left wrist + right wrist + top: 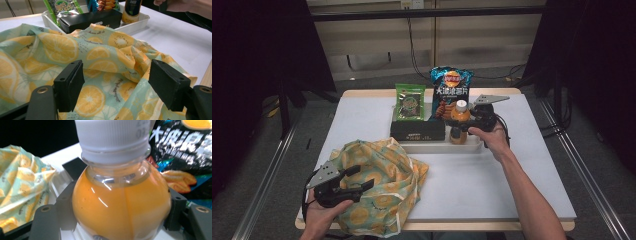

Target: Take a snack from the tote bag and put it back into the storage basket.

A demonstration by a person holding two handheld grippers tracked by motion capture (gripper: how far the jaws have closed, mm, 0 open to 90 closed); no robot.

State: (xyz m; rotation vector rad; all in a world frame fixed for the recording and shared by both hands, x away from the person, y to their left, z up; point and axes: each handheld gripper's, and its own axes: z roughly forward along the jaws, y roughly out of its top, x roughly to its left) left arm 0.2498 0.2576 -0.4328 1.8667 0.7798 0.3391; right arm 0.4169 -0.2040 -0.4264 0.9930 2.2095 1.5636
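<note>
We saw the juice bottle (120, 202) up close — round orange shoulders, clear neck, white cap (113, 137) — standing in the white tray (439, 146) near the table's (522, 165) far edge. The right gripper (473, 121) had its jaws around the bottle's bulging body, pads pressing on either side, so it was gripping it. In that tray we also had a flat black box (418, 130) along the front wall, a green snack packet (409, 102) and a dark crisp bag (451, 90) propped up behind. Over at the near left corner lay the crumpled fabric bag (379, 185) — pale green with orange slices. The left gripper (116, 85) hung over it, jaws set wide, nothing pinched between them.
</note>
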